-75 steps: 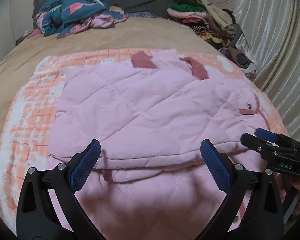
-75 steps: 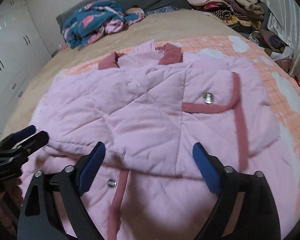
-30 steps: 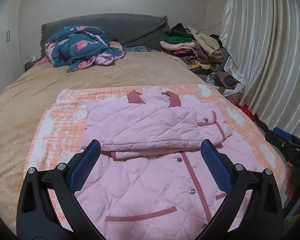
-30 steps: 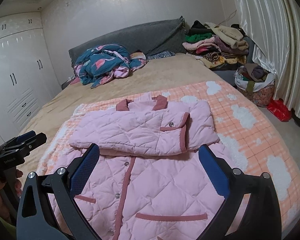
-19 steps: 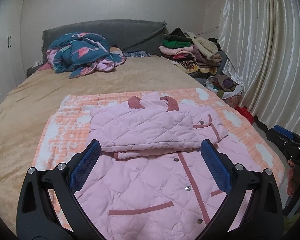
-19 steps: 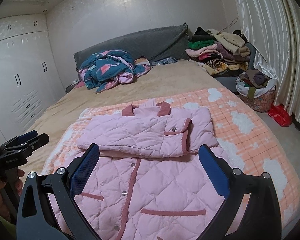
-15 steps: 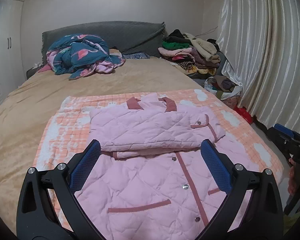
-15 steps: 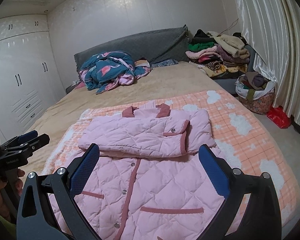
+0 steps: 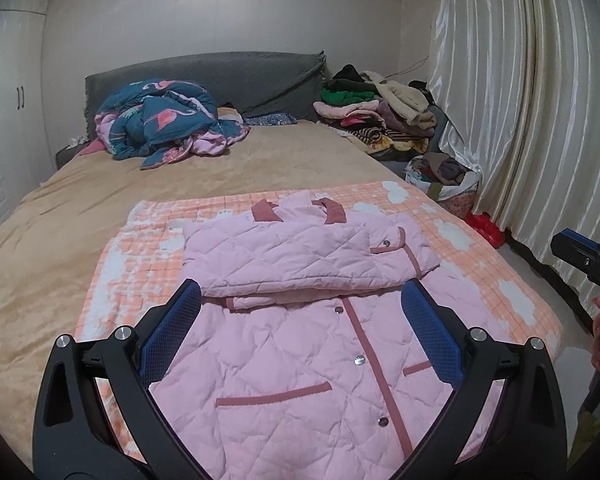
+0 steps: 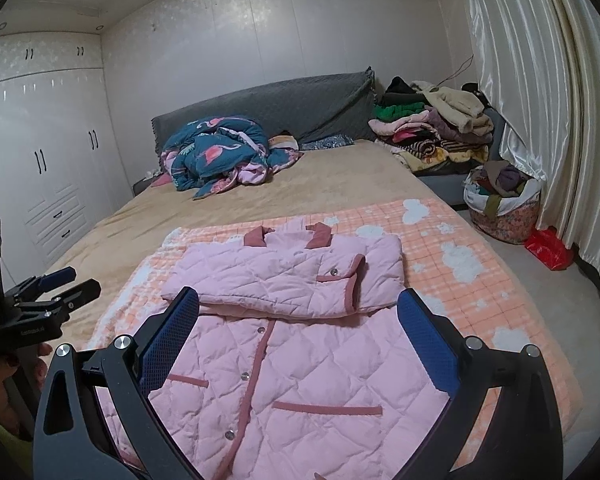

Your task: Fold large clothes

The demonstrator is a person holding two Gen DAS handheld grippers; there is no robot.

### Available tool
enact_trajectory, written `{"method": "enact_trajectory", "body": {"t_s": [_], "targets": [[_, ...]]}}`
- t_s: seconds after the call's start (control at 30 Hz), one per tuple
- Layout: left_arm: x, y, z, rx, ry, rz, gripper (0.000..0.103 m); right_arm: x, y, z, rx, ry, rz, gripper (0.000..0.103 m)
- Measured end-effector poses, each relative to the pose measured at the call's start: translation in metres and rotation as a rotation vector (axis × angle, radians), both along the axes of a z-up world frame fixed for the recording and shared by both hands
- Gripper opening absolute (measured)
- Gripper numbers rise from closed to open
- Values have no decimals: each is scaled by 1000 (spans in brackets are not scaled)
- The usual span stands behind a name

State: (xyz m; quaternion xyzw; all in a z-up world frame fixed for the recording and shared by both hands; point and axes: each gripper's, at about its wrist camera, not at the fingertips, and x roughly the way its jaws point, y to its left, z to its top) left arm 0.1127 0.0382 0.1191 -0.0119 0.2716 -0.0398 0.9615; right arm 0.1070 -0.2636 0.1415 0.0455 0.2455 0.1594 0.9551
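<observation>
beside bed: basket (image 10: pixel 504 222) heaped with clothes; both grippers' fingers (image 9: pixel 172 330) spread, empty.

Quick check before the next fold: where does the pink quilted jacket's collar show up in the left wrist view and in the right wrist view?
Left wrist: the collar sits just above centre, at the jacket's far edge.
Right wrist: the collar sits near the middle, slightly left, at the far edge too.
Shared landmark: the teal flamingo-print quilt bunched by the grey headboard.
</observation>
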Motion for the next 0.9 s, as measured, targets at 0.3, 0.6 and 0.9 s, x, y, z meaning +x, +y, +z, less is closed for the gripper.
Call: {"method": "enact_trajectory", "body": {"t_s": [0.3,0.6,0.9], "targets": [[-18,-3,4,11,-9,-5,94,-22,-21,-3,-25,0,-30,99],[-38,-22,-12,30,-2,-41,94,-38,-39,-11,-24,3,-58,99],[-45,-37,-37,42,42,-66,94,-53,-50,-20,-26,8,-62,99]]}}
